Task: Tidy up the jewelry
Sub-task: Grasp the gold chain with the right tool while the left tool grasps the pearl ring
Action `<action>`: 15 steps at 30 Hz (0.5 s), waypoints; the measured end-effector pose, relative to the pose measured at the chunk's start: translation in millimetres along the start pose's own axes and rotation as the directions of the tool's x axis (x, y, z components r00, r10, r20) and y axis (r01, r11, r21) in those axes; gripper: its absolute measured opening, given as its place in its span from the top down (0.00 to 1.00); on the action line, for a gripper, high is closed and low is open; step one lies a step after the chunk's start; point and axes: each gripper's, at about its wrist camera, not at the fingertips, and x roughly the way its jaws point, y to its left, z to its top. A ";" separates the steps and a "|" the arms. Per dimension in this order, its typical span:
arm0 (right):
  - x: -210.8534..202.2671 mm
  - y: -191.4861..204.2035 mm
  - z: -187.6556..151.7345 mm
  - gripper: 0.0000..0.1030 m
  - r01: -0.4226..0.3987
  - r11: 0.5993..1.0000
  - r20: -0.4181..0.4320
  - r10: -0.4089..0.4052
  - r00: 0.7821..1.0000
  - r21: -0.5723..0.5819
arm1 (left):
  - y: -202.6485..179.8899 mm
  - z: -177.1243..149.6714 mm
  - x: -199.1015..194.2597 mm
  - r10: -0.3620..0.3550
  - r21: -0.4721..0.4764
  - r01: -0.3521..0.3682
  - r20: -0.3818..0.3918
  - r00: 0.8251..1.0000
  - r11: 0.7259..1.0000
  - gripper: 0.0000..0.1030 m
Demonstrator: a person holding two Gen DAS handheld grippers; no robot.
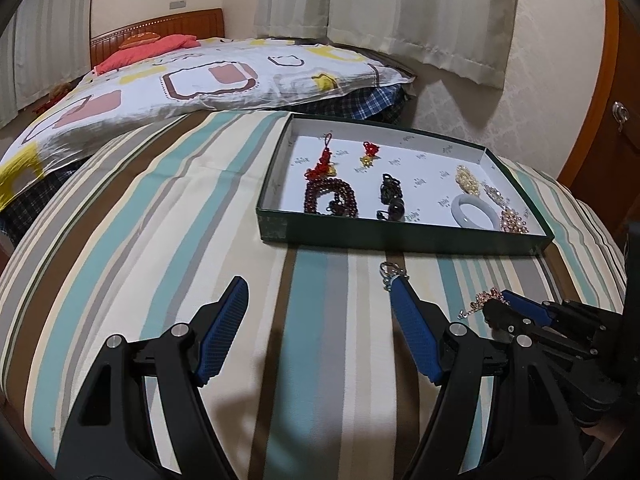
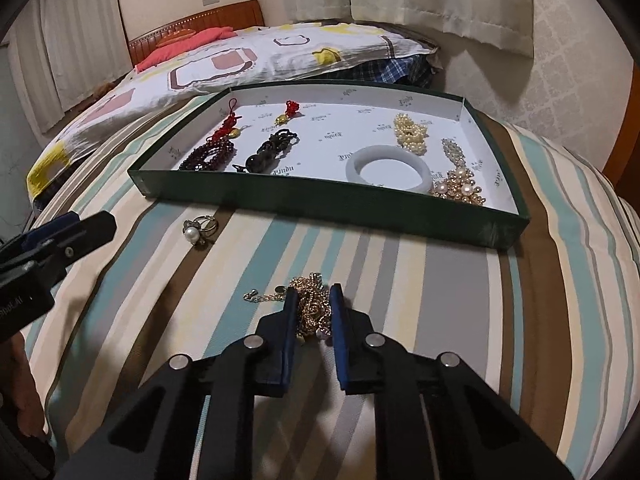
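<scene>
On the striped bedcover, at 12 o'clock from both tools, sits the green tray, white-lined and open-topped. Contents, all loose on the lining: white bangle near the front wall; pearl-and-gold cluster at its 3 o'clock, in the front right corner; dark red bead bracelet at the front left; black bead string just beside it; cream pearl piece at the bangle's 12 o'clock; two red knot charms toward the back left.

Judgement: most pieces are already placed. Two remain outside, both on the bedcover in front of the tray.

Item 1: gold chain, piled in a heap, clasp end trailing toward 9 o'clock. Right gripper has its blue pads drawn in against the heap, pinching it; chain is not yet lifted, links lying on the cloth.

Item 2: pearl ring, at 10 o'clock from the chain, near the tray's front wall. Untouched.

Left gripper is spread wide and holds nothing; the ring peeks out just past its right fingertip.

Left to do, as judged: carry chain into tray, then the ring.
</scene>
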 end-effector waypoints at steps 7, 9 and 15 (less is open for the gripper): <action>-5.4 -11.7 3.0 0.84 0.007 1.000 0.026 -0.008 1.000 0.026 | -9.9 1.2 2.9 -0.024 0.014 0.024 -0.010 1.000 1.000 0.30; -8.3 -15.5 4.5 0.84 0.018 0.999 0.036 -0.019 0.999 0.028 | -14.8 1.7 3.6 -0.029 0.025 0.029 -0.009 1.000 0.999 0.30; -14.4 -28.6 8.0 0.84 0.039 0.998 0.059 -0.042 0.997 0.047 | -29.0 3.8 10.0 -0.043 0.047 0.044 -0.013 0.999 0.998 0.30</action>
